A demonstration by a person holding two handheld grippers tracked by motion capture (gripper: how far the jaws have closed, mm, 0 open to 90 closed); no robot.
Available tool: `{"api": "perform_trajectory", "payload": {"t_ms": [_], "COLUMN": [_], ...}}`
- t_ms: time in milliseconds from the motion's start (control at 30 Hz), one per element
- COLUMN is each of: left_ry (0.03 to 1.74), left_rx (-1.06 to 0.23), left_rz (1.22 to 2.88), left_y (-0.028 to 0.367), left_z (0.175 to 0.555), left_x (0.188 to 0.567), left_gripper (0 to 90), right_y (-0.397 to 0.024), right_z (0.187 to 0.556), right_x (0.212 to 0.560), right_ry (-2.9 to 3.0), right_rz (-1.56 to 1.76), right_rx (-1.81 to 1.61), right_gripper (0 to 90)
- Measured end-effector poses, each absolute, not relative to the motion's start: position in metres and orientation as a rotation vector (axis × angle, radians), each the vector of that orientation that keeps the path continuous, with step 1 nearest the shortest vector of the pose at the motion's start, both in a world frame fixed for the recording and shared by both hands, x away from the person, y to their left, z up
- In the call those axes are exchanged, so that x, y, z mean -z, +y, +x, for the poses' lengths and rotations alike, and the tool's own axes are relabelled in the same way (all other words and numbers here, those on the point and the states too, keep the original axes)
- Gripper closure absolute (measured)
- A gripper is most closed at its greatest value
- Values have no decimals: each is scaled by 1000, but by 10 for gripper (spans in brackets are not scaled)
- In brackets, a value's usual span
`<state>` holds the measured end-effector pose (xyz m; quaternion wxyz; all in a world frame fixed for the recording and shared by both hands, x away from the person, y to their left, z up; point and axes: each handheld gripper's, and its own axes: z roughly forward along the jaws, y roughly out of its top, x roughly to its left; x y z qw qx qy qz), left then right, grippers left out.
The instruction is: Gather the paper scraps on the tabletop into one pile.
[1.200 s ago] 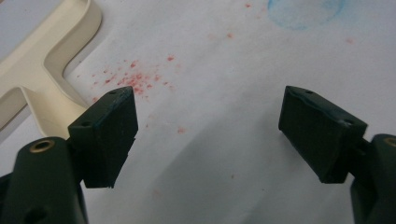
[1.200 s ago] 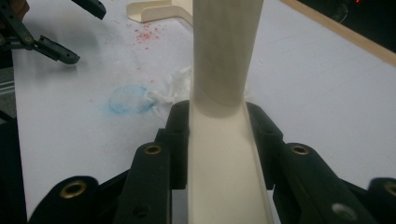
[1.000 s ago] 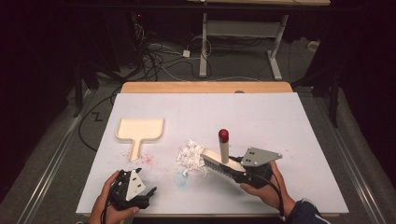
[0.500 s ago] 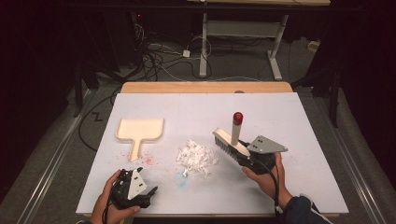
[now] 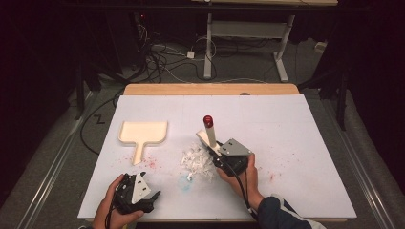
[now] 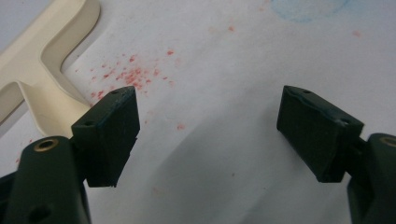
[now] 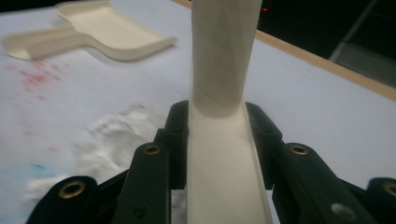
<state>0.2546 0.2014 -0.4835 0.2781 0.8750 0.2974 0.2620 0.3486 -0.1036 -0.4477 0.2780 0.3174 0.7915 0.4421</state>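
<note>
Fingers of right gripper [image 5: 216, 151] pinch brush [image 5: 208, 134], swept back onto paper scraps [image 5: 197, 160]; left gripper [image 6: 208, 135] fingers spread.

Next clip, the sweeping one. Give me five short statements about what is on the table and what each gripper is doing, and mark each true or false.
1. The right gripper is shut on the handle of a brush. True.
2. The left gripper grips the dustpan. False: its jaws stand open with nothing between them, and the dustpan lies apart on the table.
3. A pile of white paper scraps lies just left of the brush in the high view. True.
4. The dustpan already holds the paper scraps. False: it looks empty, and the scraps lie on the table to its right.
5. The brush handle ends in a blue tip. False: the tip is red.
</note>
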Motion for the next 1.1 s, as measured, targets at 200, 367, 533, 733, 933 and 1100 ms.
{"api": "perform_trajectory", "payload": {"t_ms": [200, 367, 533, 733, 933, 1100], "left_ry": [800, 807, 795, 802, 832, 828], "left_rx": [-706, -716, -731, -735, -758, -774], "left_rz": [2325, 2291, 2281, 2259, 2252, 2238], "left_y": [204, 206, 206, 208, 209, 206], "left_z": [253, 252, 250, 250, 251, 251], "left_x": [482, 479, 477, 476, 476, 475], "left_gripper": [200, 193, 187, 179, 163, 155], "right_y": [-97, -120, -146, -175, -207, -233], "right_z": [346, 349, 348, 342, 328, 314], "right_x": [441, 429, 418, 404, 383, 379], "right_ry": [2094, 2059, 2084, 2109, 2177, 2253], "right_rz": [833, 857, 844, 812, 736, 721], "right_rx": [-1189, -1225, -1239, -1248, -1247, -1258], "right_gripper": [676, 676, 676, 677, 676, 676]}}
